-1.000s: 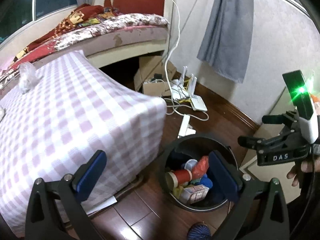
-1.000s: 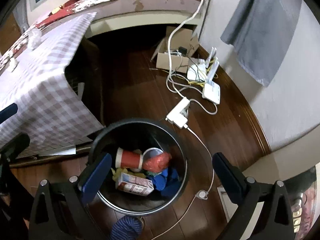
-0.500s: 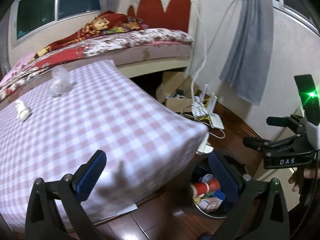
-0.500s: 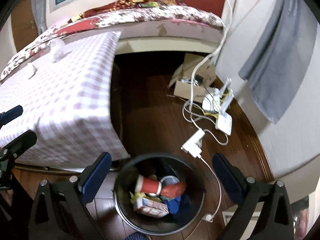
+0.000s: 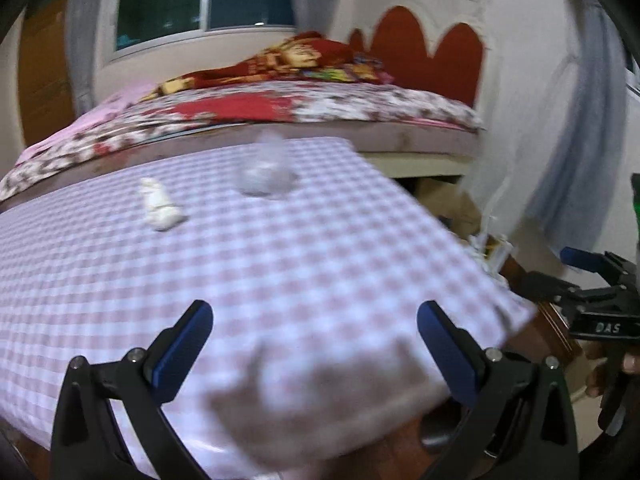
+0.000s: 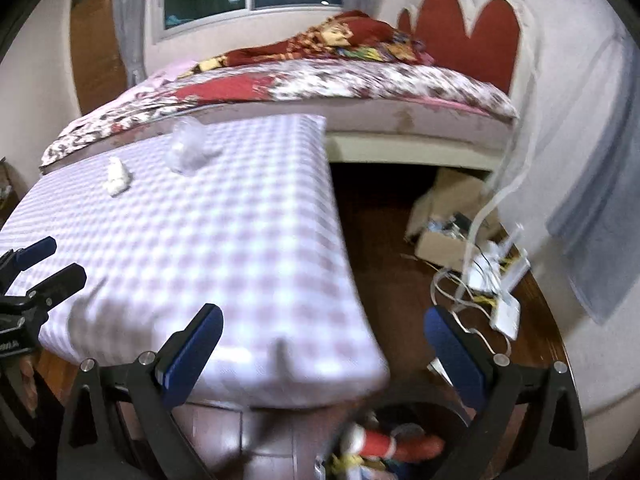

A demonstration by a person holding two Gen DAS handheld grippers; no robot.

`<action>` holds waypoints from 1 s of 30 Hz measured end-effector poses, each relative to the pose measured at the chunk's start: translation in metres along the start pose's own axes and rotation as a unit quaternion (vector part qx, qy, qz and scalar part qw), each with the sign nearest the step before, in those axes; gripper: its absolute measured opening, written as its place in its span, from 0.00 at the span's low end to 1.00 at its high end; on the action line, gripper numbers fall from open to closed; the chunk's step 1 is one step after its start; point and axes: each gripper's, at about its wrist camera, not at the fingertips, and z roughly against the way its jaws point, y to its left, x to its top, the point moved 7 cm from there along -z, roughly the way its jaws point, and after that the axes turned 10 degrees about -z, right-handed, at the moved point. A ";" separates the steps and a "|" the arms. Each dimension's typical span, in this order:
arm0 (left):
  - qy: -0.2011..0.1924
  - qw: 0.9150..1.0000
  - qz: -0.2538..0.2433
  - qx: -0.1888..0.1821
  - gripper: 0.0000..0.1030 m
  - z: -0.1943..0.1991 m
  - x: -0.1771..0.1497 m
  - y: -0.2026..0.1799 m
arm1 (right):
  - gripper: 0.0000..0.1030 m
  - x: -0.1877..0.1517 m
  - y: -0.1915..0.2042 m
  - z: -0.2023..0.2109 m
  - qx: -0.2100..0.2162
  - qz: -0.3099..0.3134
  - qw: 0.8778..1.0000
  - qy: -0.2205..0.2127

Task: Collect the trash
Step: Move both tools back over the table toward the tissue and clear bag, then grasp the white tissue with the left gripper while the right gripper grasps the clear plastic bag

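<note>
A crumpled white paper and a clear crumpled plastic bag lie on the far part of the pink checked table. Both show in the right wrist view too, the paper and the plastic bag. My left gripper is open and empty above the table's near corner. My right gripper is open and empty over the table's right corner. The black trash bin with a red cup and wrappers sits on the floor below it, partly hidden.
A bed with a floral cover stands behind the table. A cardboard box, a router and white cables lie on the wooden floor at the right, by the wall. A grey cloth hangs there.
Both grippers have risen and tilted up from the bin toward the table top. The bin has dropped to the bottom edge of the right view and out of the left view.
</note>
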 end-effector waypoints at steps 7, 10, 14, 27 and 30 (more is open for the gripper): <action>0.024 0.998 0.047 0.027 0.94 -0.023 0.001 0.075 | 0.99 0.041 0.073 -0.036 0.055 0.009 0.998 0.008; 0.034 0.996 0.070 0.032 0.85 -0.040 0.004 0.104 | 0.99 0.061 0.102 -0.056 0.069 0.015 0.997 -0.001; 0.039 0.994 0.091 0.035 0.79 -0.064 0.014 0.131 | 0.91 0.075 0.137 -0.091 0.086 0.030 0.996 0.012; 0.078 0.992 0.093 0.020 0.69 -0.136 0.040 0.168 | 0.81 0.120 0.205 -0.207 0.110 0.059 0.989 0.077; 0.100 0.991 0.083 0.018 0.60 -0.150 0.040 0.170 | 0.71 0.119 0.212 -0.224 0.111 0.062 0.987 0.099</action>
